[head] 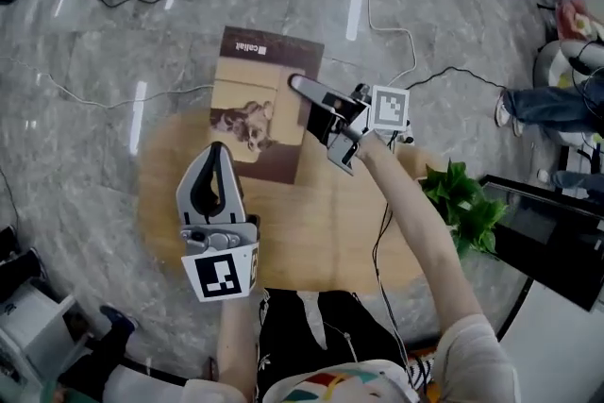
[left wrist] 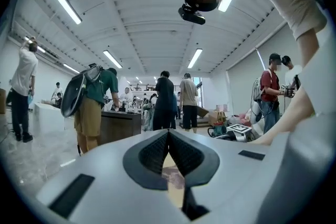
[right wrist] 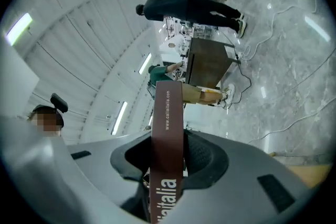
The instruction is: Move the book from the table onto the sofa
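Observation:
The book (head: pixel 257 104), tan with a dark brown band and an animal picture on its cover, hangs above the far edge of the round wooden table (head: pixel 326 226). My right gripper (head: pixel 307 94) is shut on its right edge. In the right gripper view the brown spine (right wrist: pixel 168 107) with white lettering stands upright between the pads. My left gripper (head: pixel 217 156) floats over the table's left part, just short of the book's near left corner, with its jaws shut (left wrist: pixel 168 132) and nothing held. No sofa is in view.
A green leafy plant (head: pixel 462 198) stands at the table's right edge, beside a dark box (head: pixel 547 226). White and black cables (head: pixel 377 14) trail over the marble floor. Several people stand around the room, with a dark counter (left wrist: pixel 118 126) ahead of the left gripper.

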